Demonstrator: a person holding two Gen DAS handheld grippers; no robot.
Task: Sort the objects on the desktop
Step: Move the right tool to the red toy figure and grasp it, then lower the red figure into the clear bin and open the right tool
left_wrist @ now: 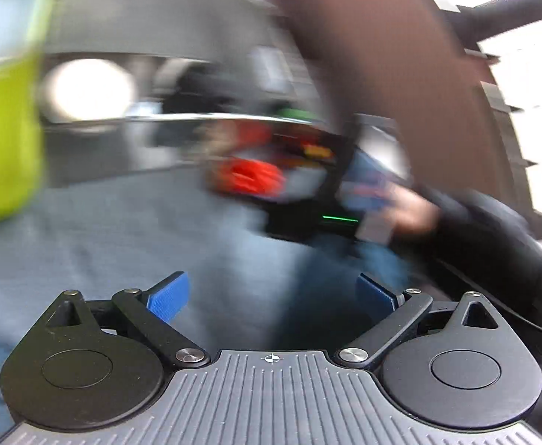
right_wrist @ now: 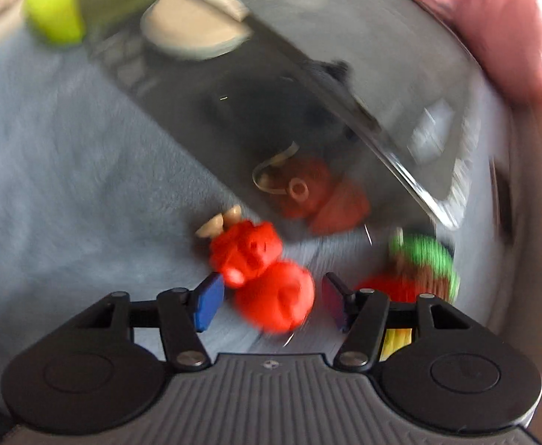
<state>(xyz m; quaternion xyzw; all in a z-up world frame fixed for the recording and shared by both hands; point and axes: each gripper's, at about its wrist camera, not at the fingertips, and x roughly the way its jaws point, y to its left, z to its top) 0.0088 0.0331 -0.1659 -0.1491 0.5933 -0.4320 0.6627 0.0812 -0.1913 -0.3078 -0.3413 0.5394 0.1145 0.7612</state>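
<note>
In the right wrist view a red toy figure [right_wrist: 271, 285] with beige parts lies on the blue-grey cloth [right_wrist: 66, 170]. My right gripper [right_wrist: 271, 304] points steeply down over it, one blue pad on each side. The left pad is at the toy's edge, and a small gap shows at the right pad. The picture is blurred. My left gripper [left_wrist: 272, 296] hangs wide open above the cloth [left_wrist: 104, 230] with nothing between its fingers. Far ahead of it I see the red toy [left_wrist: 256, 178] and a hand [left_wrist: 411, 211] on the other gripper.
A silver laptop [right_wrist: 233, 85] lies tilted just beyond the toy and reflects it. A green and red toy [right_wrist: 424, 259] sits to the right, something yellow [right_wrist: 397, 341] below it. A yellow-green box [right_wrist: 55, 11] [left_wrist: 3, 129] and a white round object [right_wrist: 193, 26] lie farther off.
</note>
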